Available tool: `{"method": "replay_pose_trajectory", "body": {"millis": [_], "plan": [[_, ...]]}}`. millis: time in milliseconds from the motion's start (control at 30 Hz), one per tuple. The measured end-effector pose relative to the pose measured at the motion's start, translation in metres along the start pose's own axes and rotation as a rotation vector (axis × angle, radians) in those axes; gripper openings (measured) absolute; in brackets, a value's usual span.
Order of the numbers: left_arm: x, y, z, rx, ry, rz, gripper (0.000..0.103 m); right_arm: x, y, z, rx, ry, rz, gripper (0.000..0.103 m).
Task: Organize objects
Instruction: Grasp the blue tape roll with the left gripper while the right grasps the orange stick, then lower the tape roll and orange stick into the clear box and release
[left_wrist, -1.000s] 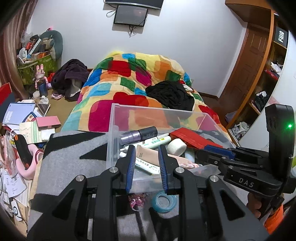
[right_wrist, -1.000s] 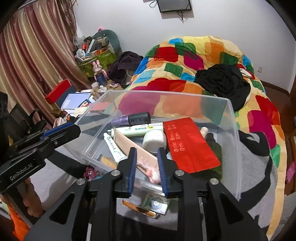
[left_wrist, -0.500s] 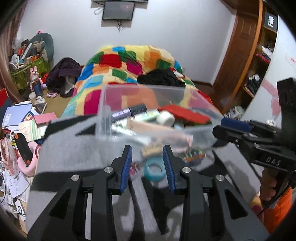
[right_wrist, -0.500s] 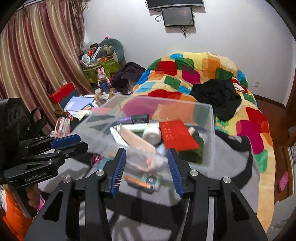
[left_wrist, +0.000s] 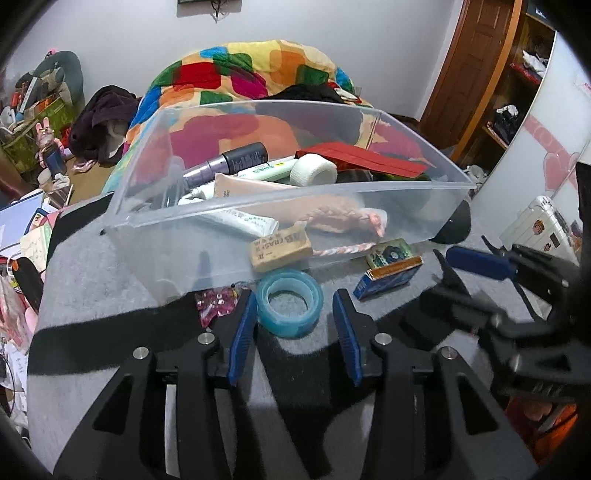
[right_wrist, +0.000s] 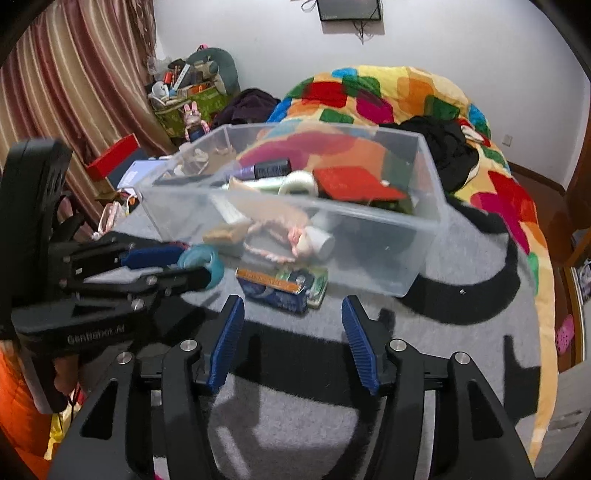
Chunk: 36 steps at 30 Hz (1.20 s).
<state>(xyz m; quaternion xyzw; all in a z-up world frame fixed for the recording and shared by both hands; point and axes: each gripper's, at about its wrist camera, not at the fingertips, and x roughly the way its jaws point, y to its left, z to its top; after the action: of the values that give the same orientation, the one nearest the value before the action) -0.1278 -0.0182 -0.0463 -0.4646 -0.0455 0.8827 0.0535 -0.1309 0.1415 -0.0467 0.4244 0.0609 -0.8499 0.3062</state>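
On our grey blanket (left_wrist: 110, 295) sits one clear bin (left_wrist: 332, 221), with one tape roll (left_wrist: 290, 308) and one blue box (left_wrist: 388, 275) outside. Both our left gripper (left_wrist: 293, 325) and right gripper (right_wrist: 291, 328) have just been opening and grasp nothing.

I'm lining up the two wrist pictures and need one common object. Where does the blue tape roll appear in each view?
Left wrist: the blue tape roll lies low and centre on the grey blanket, just ahead of the left gripper.
Right wrist: the roll sits left of centre, partly hidden behind the left gripper's finger.
Shared landmark: the clear plastic bin just behind the roll.
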Motion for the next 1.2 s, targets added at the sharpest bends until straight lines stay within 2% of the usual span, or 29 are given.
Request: {"method": "replay_pose_trajectory", "body": {"millis": [133, 233, 300, 633, 667, 733, 800, 1200], "plan": [[0.008, -0.001, 0.002, 0.021, 0.031, 0.003, 0.041, 0.007, 0.007, 0.002, -0.009, 0.013, -0.011, 0.055], [0.001, -0.001, -0.004, 0.030, 0.009, -0.019, 0.038, 0.012, 0.012, 0.004, 0.000, 0.010, -0.052, 0.060], [-0.005, 0.001, -0.008, 0.025, -0.013, -0.002, 0.038, 0.015, 0.014, 0.006, 0.010, 0.015, -0.042, 0.061], [-0.038, 0.032, -0.036, -0.065, -0.081, -0.020, 0.038, 0.031, 0.022, 0.018, 0.027, 0.043, -0.079, 0.061], [-0.040, 0.034, -0.037, -0.073, -0.087, -0.025, 0.038, 0.033, 0.023, 0.019, 0.024, 0.050, -0.089, 0.061], [-0.043, 0.035, -0.037, -0.085, -0.097, -0.030, 0.038, 0.035, 0.023, 0.018, 0.023, 0.056, -0.100, 0.048], [-0.043, 0.035, -0.035, -0.093, -0.100, -0.037, 0.038, 0.035, 0.022, 0.016, 0.028, 0.065, -0.087, 0.043], [-0.056, 0.017, -0.023, -0.070, -0.150, -0.047, 0.038, 0.004, 0.013, 0.004, 0.047, 0.006, -0.051, 0.043]]}}
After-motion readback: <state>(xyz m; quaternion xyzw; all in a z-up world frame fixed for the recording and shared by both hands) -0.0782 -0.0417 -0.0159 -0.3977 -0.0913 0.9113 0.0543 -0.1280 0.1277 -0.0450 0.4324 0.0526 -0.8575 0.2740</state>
